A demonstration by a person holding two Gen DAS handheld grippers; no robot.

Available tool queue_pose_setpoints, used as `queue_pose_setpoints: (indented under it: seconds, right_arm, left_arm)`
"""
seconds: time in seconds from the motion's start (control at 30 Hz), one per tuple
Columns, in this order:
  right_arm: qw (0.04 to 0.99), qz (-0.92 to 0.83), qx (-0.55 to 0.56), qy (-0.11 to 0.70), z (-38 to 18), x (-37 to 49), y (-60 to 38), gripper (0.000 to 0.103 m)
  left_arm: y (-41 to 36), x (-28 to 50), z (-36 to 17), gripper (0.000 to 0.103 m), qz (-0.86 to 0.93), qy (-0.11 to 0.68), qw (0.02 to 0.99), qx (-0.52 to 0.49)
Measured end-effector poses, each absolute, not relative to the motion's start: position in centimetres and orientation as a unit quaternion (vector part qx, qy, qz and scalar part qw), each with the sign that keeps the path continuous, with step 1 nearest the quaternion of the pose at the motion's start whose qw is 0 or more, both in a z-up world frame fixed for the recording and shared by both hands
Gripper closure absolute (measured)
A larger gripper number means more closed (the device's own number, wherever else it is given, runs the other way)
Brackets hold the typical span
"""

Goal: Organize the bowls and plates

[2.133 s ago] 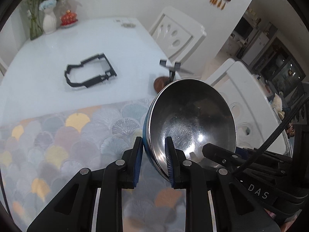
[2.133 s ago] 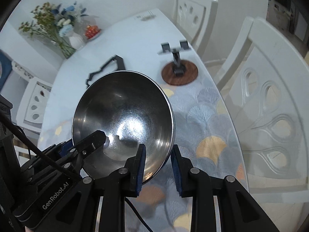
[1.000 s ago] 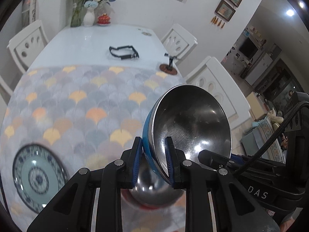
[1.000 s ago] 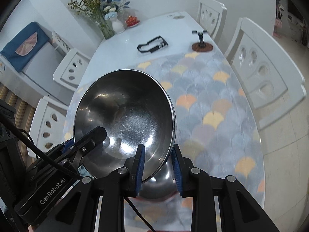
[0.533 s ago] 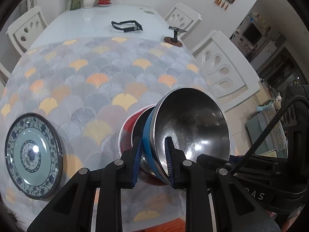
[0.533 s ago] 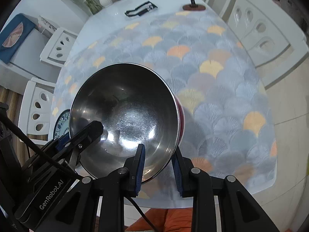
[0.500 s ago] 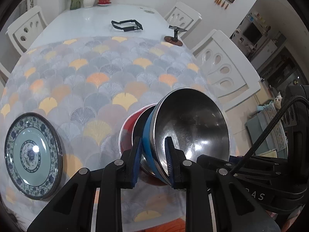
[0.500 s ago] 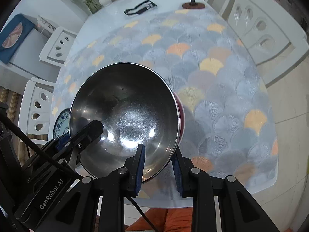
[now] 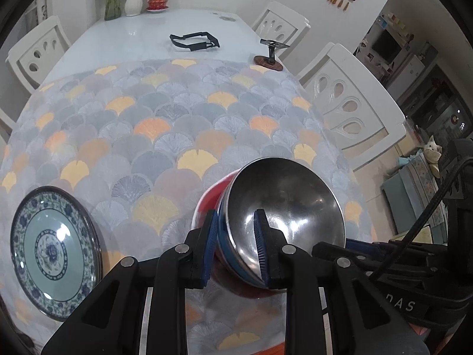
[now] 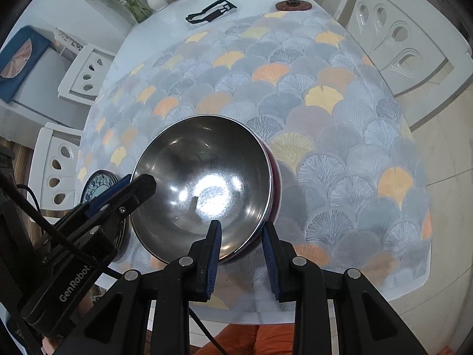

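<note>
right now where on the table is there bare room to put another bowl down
The patterned mat lies bare from the plate and stacked bowls up to the black frame and phone stand. The near edge is crowded with both grippers.

We saw a silver bowl (image 9: 289, 207) nested in a red one (image 9: 211, 198), a blue-patterned plate (image 9: 50, 251), and a grey-orange scalloped cloth (image 9: 165, 124).
</note>
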State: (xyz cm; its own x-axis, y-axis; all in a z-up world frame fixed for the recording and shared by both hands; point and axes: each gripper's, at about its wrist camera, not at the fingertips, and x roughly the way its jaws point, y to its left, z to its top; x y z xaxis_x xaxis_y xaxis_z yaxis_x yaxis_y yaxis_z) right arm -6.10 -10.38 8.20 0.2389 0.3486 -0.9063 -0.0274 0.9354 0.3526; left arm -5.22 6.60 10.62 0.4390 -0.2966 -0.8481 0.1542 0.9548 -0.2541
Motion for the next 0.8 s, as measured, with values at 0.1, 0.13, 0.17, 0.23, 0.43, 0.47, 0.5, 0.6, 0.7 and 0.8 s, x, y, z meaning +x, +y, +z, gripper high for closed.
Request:
queue_pose_setpoints:
  seconds: [0.1,0.13,0.17,0.23,0.43,0.47,0.5,0.6,0.7,0.8]
  right_arm:
    - [0.779,0.123,0.128,0.601,8.1,-6.4,-10.3,0.075]
    - [0.780,0.123,0.126,0.600,8.1,-6.5,-10.2,0.075]
    - [0.783,0.122,0.121,0.598,8.2,-6.6,-10.1,0.075]
    - [0.787,0.121,0.111,0.595,8.2,-6.6,-9.8,0.075]
    - [0.797,0.124,0.097,0.584,8.7,-6.9,-9.6,0.075]
    - [0.798,0.124,0.091,0.583,8.7,-7.0,-9.4,0.075]
    - [0.798,0.125,0.089,0.583,8.7,-7.1,-9.3,0.075]
    - [0.794,0.128,0.095,0.587,8.6,-7.3,-9.3,0.075]
    - [0.795,0.127,0.097,0.586,8.9,-7.4,-9.6,0.075]
    - [0.799,0.127,0.099,0.579,9.7,-7.8,-10.0,0.075]
  left_arm:
    - [6.8,-5.8,10.1,0.081,-0.135,0.521,0.840,-0.078]
    - [6.8,-6.0,9.9,0.081,-0.135,0.522,0.838,-0.078]
    - [6.7,-6.1,9.7,0.081,-0.135,0.524,0.837,-0.077]
    - [6.6,-6.3,9.6,0.081,-0.136,0.527,0.836,-0.077]
    - [6.8,-6.4,9.3,0.081,-0.128,0.524,0.838,-0.080]
    - [7.0,-6.4,9.1,0.081,-0.126,0.526,0.837,-0.082]
    - [7.2,-6.5,9.0,0.081,-0.125,0.528,0.835,-0.088]
    - [7.7,-6.6,9.1,0.081,-0.125,0.528,0.833,-0.102]
    - [7.9,-7.3,9.9,0.081,-0.124,0.517,0.840,-0.105]
    - [8.3,-7.9,10.7,0.081,-0.127,0.511,0.843,-0.110]
